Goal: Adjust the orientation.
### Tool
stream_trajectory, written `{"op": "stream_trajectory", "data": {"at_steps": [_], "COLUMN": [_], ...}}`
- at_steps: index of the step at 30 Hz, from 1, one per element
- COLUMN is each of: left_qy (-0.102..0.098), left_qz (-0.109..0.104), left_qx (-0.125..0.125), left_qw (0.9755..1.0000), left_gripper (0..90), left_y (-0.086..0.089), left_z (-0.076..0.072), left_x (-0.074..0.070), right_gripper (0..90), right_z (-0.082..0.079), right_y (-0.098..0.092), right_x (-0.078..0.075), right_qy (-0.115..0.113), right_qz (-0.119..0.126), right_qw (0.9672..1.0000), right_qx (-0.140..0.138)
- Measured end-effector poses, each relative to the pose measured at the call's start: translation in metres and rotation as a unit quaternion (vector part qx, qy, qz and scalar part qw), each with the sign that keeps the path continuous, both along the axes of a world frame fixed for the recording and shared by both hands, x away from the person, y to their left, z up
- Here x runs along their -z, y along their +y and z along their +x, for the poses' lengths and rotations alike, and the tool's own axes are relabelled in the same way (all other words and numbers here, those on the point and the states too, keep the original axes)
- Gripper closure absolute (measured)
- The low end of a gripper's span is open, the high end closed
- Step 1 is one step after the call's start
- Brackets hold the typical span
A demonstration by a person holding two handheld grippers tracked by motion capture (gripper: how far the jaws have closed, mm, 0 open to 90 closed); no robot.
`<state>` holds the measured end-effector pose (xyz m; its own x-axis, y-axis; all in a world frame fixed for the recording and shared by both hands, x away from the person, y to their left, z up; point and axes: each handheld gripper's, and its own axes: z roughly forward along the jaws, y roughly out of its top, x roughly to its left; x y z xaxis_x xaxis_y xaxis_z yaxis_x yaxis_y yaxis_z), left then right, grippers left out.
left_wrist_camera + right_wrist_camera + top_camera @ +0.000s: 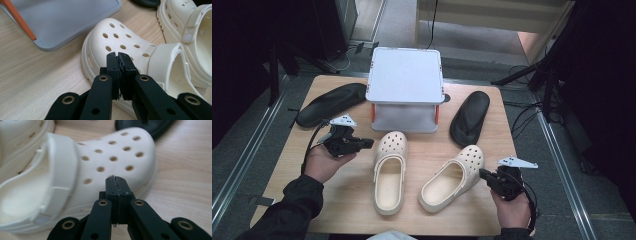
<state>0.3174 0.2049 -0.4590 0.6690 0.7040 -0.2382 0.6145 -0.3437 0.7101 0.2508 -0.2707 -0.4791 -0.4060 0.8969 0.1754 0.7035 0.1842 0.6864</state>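
A wooden table (347, 200) is seen from above, with a grey two-tier stand (405, 75) with orange posts at its far middle serving as the landmark. To the left of the stand, a black slipper (329, 104) is laid on its side. In front of the stand and to its left, the left gripper (368, 143) is held in a person's left hand (326, 162), its jaws clenched together with nothing between them; its tips are pointed at the left cream clog (389, 172), which is placed just in front of the stand with its perforated toe toward it. In the left gripper view, the closed tips (117, 56) are seen just before that clog's toe; whether they touch it cannot be told. To the front right of the stand, the right cream clog (453, 177) is laid at an angle, its toe near a second black slipper (469, 117) resting to the stand's right. Farthest right, the right gripper (483, 174) is held with jaws likewise clenched and empty, close beside the right clog's toe.
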Motion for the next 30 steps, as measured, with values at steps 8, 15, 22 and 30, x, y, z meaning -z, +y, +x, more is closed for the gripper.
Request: {"op": "stream_trajectory", "data": {"at_steps": [8,15,22,30], "left_qy": [0.002,0.004,0.003,0.005], "left_qz": [-0.004,-0.005,-0.004,-0.003], "left_qx": [0.000,-0.002,-0.002,0.001], "left_qw": [1.0000,1.0000,1.0000,1.0000], "left_gripper": [88.3,88.3,88.3,88.4], "left_y": [-0.001,0.000,0.000,-0.001], "left_z": [0.001,0.001,0.000,0.000], "left_x": [0.001,0.001,0.001,0.002], "right_gripper": [90.0,90.0,90.0,90.0], "right_z": [0.015,0.019,0.027,0.036], "right_y": [-0.005,0.004,0.024,0.041], "right_x": [0.012,0.013,0.013,0.012], "right_qy": [0.024,0.025,0.020,0.016], "right_qz": [-0.004,-0.008,-0.011,-0.012], "right_qw": [0.9997,0.9996,0.9988,0.9976], "right_qx": [0.005,-0.010,-0.043,-0.066]}}
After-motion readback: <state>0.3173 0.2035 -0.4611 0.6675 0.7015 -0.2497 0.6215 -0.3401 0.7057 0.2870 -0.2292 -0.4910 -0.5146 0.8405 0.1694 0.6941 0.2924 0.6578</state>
